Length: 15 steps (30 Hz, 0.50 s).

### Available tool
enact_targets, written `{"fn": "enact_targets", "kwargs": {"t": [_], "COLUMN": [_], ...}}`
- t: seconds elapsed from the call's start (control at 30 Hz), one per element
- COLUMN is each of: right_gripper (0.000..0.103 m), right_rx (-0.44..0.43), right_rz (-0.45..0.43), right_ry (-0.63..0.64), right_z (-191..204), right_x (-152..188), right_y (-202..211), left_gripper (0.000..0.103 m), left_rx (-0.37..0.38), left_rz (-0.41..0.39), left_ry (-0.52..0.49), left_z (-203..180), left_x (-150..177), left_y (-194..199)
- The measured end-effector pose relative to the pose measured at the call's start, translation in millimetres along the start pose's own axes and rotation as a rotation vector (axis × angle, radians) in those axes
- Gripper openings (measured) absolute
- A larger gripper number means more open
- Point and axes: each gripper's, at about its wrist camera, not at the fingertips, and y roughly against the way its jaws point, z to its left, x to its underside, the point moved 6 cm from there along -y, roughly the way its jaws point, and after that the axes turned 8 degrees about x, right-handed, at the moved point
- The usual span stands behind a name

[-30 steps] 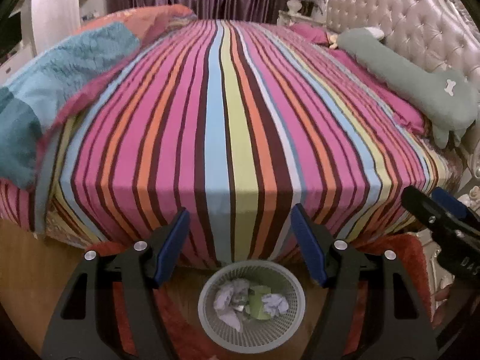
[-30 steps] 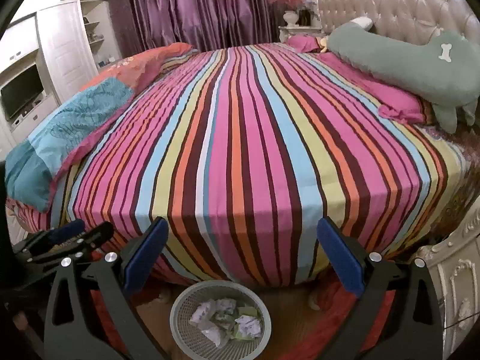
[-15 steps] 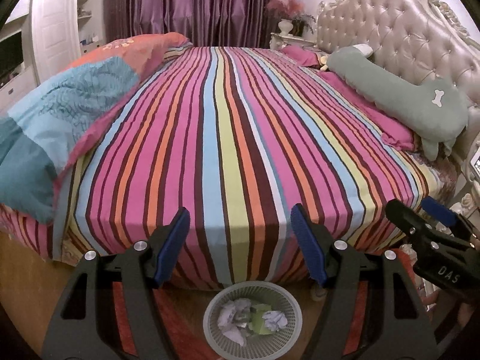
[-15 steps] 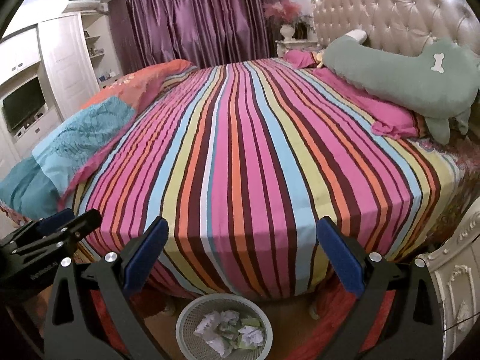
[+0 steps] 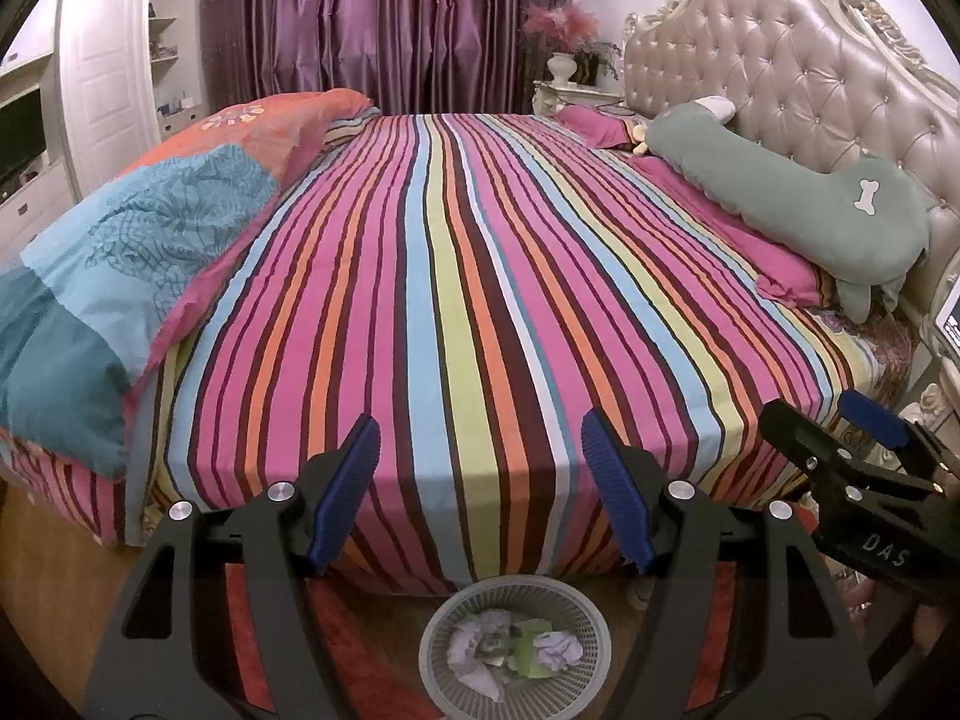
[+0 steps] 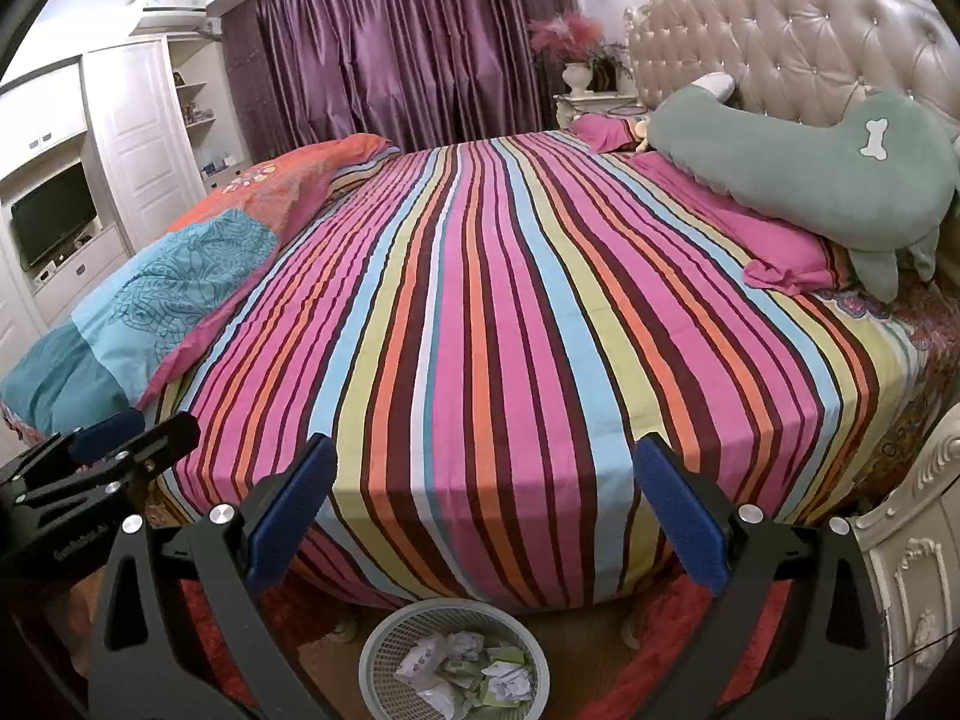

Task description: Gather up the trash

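Both claws are held apart with nothing between the pads: left claw [image 5: 480, 474], right claw [image 6: 480, 510]. The trash [image 5: 516, 648], crumpled white paper plus green wrappers, is seen inside the white mesh basket [image 5: 441, 624] on the floor at the bed's foot, below and between the fingers in each wrist view. The striped bedsheet [image 5: 468, 252] lies flat; a green plush pillow [image 5: 798, 198] is propped by the headboard.

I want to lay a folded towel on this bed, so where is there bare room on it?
The striped sheet is bare across its whole middle, from the folded teal and orange quilt on one side to the pink pillows and the long green plush pillow at the tufted headboard. Those two edges are crowded.
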Motion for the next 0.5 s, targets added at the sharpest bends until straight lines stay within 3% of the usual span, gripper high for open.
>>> {"fn": "enact_targets", "kwargs": {"t": [0.5], "right_gripper": [0.095], "right_rx": [0.004], "right_rz": [0.001], "right_ry": [0.003], "right_z": [0.4], "right_x": [-0.8], "right_y": [1.2], "left_gripper": [0.068], "left_rx": [-0.014], "left_rz": [-0.005], "left_ry": [-0.022], "left_z": [-4.0], "left_x": [-3.2], "left_y": [4.7]}}
